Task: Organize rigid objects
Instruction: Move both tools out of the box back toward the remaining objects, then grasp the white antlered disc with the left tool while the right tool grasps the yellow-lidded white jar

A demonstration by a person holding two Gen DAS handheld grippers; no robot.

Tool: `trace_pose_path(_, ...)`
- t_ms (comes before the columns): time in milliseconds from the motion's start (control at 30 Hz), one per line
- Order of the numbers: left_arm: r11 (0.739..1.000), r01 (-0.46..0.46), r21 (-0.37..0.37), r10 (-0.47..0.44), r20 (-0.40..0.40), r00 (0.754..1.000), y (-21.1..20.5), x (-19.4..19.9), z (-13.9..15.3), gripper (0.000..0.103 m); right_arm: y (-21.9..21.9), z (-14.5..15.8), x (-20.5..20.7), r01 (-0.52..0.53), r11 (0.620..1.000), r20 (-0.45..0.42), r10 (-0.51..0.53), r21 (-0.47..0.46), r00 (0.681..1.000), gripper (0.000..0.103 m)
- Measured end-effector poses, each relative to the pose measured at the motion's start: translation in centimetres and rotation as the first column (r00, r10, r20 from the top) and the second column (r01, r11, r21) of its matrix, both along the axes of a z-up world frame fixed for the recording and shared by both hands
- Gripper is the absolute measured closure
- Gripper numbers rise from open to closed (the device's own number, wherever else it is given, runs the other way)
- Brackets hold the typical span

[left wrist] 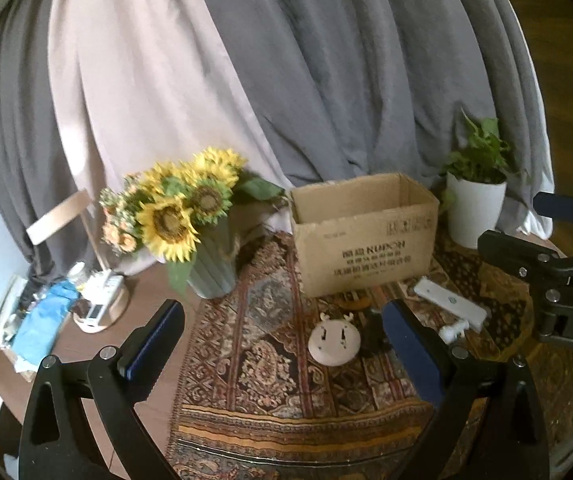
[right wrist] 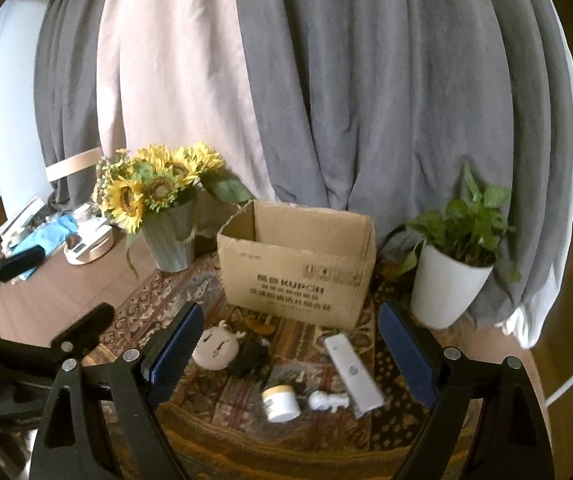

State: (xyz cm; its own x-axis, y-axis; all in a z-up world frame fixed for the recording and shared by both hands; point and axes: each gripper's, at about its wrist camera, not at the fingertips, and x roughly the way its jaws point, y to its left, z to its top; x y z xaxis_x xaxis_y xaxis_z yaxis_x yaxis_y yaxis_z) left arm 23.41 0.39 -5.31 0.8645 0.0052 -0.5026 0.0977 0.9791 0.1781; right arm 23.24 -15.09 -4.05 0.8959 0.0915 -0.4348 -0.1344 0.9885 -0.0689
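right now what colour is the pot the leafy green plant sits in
White, a plain plant pot; clearest in the right wrist view.

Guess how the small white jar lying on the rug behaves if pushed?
The small white jar lies on its side, so it probably rolls. The patterned rug may damp that. It looks rigid and likely light. Both claws are open and clear of it.

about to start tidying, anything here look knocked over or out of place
Only the small white jar, lying on its side on the patterned rug near the white remote. The cardboard box stands upright and open; both plants are upright.
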Motion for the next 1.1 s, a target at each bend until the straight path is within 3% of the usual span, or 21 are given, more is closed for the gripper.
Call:
trace_pose_path(267,0.993,0.099,0.058,-0.097,-0.027,0.995,0.7,1.0,-2.3,0.002,0.9,-2.8,0.2,0.088,0.996,-0.062,-0.087,0.017,0.994,0.013)
trace_pose_path(533,0.968,0.219,0.126,-0.218,-0.016,0.976,0.8,2.2,-4.5,0.002,1.6,-6.4,0.6,0.166,0.985,-0.138,-0.158,0.051,0.978,0.013)
trace_pose_path(1100,0.897,0.436,0.078,-0.419,-0.169,0.892,0.3,8.4,-11.4,0.002,2.9,-11.5,4.2,0.285,0.958,-0.22,-0.277,0.007,0.935,0.013)
